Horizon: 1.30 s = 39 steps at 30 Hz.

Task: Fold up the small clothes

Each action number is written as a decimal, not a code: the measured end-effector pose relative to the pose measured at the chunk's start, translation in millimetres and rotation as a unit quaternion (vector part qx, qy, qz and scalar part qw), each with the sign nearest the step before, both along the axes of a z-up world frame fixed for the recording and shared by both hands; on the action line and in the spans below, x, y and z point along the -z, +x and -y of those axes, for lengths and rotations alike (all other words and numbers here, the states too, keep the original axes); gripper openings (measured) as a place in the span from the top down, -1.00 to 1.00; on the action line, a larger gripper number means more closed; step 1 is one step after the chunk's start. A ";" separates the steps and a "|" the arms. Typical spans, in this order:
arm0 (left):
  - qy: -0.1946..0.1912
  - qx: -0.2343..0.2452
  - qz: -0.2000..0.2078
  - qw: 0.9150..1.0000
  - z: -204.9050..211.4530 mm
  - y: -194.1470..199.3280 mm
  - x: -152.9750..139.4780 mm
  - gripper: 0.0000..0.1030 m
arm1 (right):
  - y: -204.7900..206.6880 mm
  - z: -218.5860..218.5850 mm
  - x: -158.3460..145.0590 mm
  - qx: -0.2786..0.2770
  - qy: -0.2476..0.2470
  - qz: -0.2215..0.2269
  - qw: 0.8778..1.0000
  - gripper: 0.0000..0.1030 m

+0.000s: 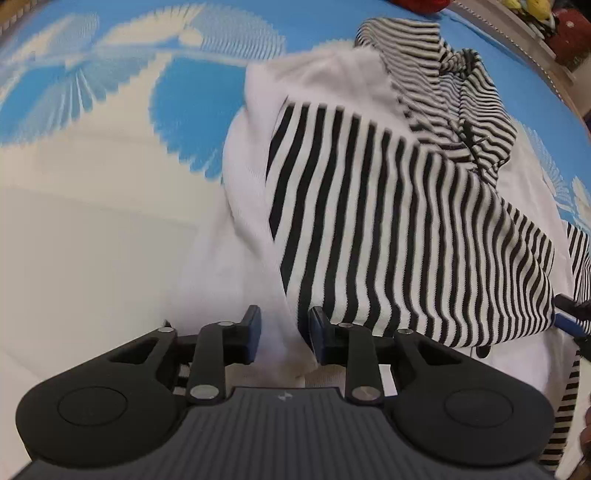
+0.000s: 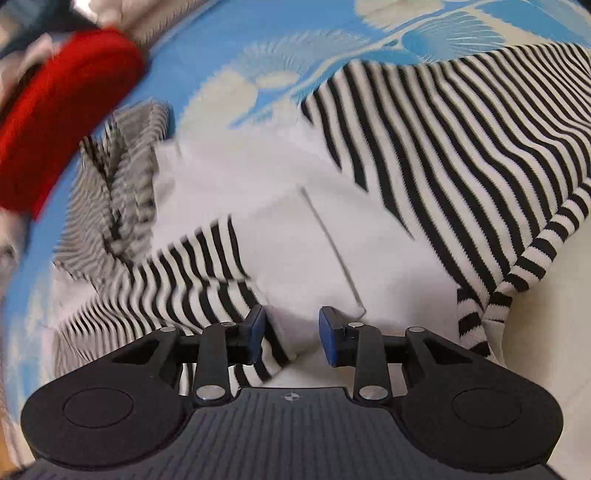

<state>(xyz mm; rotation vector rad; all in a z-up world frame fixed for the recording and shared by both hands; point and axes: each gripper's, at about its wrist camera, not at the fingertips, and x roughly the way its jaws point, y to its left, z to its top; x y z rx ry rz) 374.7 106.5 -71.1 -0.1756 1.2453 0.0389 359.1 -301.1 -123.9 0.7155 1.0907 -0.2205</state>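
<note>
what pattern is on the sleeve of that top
Black and white stripes on the sleeve; left wrist view.

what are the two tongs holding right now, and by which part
Nothing is clamped. The left tongs stand open around a white fold at the near edge of the striped garment; the right tongs stand open over its white hem.

Bedsheet [image 1: 192, 99], blue with pale cream fan-shaped flower print, covers the whole surface; large plain cream area toward the near left. Red knitted item [image 2: 62, 110], blurred, lies at the sheet's far edge. Beyond the far right corner, a red and yellow clutter of objects [image 1: 554, 26], too small to identify.
</note>
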 end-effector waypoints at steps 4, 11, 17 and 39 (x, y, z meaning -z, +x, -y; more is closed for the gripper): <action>-0.016 0.024 0.004 1.000 12.4 0.4 -1.3 0.33 | 0.5 4.3 -8.8 -0.026 -0.014 0.006 1.000 0.10; 0.018 0.041 0.036 0.998 39.8 0.2 -27.0 0.25 | -22.1 47.0 -34.2 0.013 -0.023 0.013 1.000 0.10; 0.036 0.102 0.111 0.988 92.1 -6.8 -57.6 -0.05 | -41.5 109.3 -54.1 0.047 -0.069 0.050 0.995 0.08; 0.028 0.121 0.109 0.986 145.8 1.6 -39.9 -0.05 | -119.6 313.3 11.4 0.337 0.010 0.019 0.941 0.22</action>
